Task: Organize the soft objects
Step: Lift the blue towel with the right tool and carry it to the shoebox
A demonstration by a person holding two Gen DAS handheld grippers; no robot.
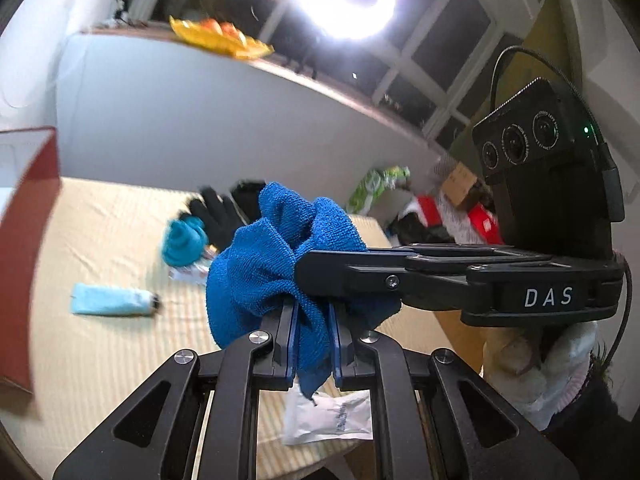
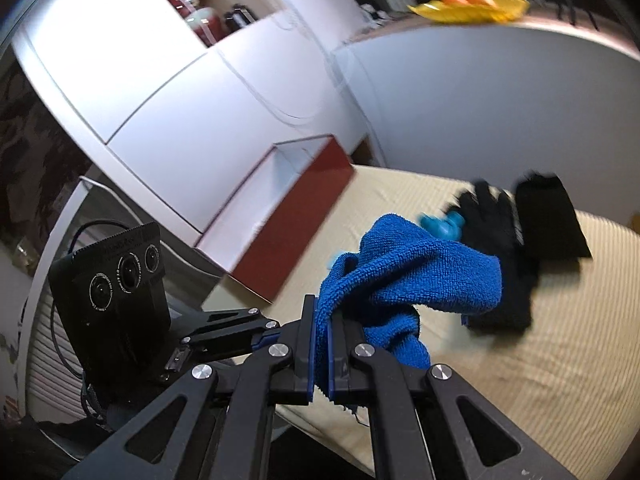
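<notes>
A blue terry cloth (image 1: pixel 272 264) hangs bunched in the air above the striped table. My left gripper (image 1: pixel 312 320) is shut on its lower part. My right gripper (image 1: pixel 320 264) reaches in from the right in the left wrist view and is shut on the same cloth (image 2: pixel 404 276); in its own view it (image 2: pixel 322 320) pinches the cloth's edge. A black glove (image 1: pixel 216 216) and a teal soft item (image 1: pixel 182 242) lie on the table behind the cloth. The glove (image 2: pixel 492 220) also shows in the right wrist view beside a black cloth (image 2: pixel 548 216).
A red-sided open box (image 2: pixel 296 200) stands at the table's left edge by white cabinets. A light blue tube (image 1: pixel 112 300) and a white packet (image 1: pixel 328 416) lie on the beige striped tablecloth (image 1: pixel 100 360). A yellow fruit dish (image 1: pixel 220 38) sits on a ledge behind.
</notes>
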